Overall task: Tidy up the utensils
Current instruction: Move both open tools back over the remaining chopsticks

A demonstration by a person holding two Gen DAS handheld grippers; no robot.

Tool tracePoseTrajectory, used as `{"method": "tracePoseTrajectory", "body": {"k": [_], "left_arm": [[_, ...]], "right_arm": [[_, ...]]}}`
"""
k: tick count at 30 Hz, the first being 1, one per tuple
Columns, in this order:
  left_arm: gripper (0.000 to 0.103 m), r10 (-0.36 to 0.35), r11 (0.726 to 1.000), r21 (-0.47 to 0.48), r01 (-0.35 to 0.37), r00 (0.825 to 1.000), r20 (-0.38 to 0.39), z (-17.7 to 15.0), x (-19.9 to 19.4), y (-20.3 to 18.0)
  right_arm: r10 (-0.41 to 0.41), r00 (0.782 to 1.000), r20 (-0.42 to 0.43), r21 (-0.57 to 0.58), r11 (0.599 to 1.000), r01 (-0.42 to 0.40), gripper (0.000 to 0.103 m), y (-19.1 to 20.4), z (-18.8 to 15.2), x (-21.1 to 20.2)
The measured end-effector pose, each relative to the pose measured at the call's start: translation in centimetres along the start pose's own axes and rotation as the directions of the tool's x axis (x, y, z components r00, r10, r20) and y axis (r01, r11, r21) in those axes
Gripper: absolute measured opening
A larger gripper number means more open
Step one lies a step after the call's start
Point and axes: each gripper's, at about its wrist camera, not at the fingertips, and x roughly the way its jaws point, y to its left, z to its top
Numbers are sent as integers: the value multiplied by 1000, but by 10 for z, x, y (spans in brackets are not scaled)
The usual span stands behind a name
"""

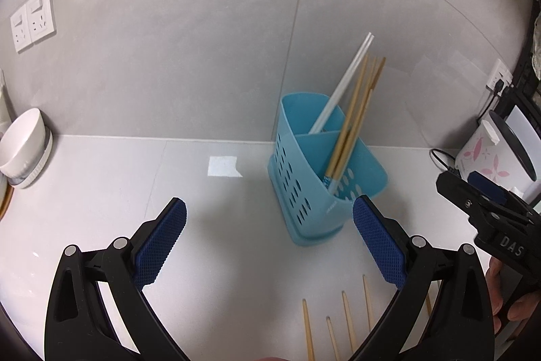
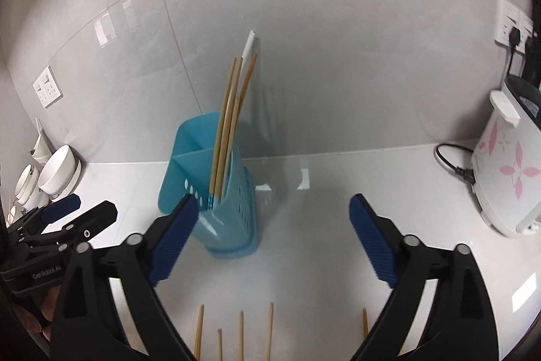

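A light blue perforated utensil holder with two compartments stands on the white counter near the wall. Several wooden chopsticks and a white pair lean upright inside it. More wooden chopsticks lie flat on the counter just below the grippers. My left gripper is open with nothing between its fingers, in front of the holder. My right gripper stands wide open and empty, its left pad close beside the holder; it also shows at the right edge of the left wrist view.
White bowls stack at the left by the wall. A white rice cooker with pink flowers and its black cord stand at the right. Wall sockets sit on the grey tiles.
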Motion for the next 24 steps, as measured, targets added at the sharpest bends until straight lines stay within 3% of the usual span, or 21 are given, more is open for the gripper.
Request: {"method": "tracePoseTrajectory", "body": {"k": [13, 16, 24], "left_arm": [[97, -1, 1000, 3, 1, 994, -107, -54, -9, -8], [97, -25, 999, -24, 22, 988, -155, -70, -5, -5], [97, -8, 1000, -28, 0, 964, -265, -113, 7, -7]], "right_arm": [[-58, 989, -133, -17, 998, 57, 95, -8, -59, -17], [-66, 980, -186, -21, 998, 63, 95, -7, -77, -14], [-86, 943, -322, -70, 995, 67, 95, 1, -123, 1]]}}
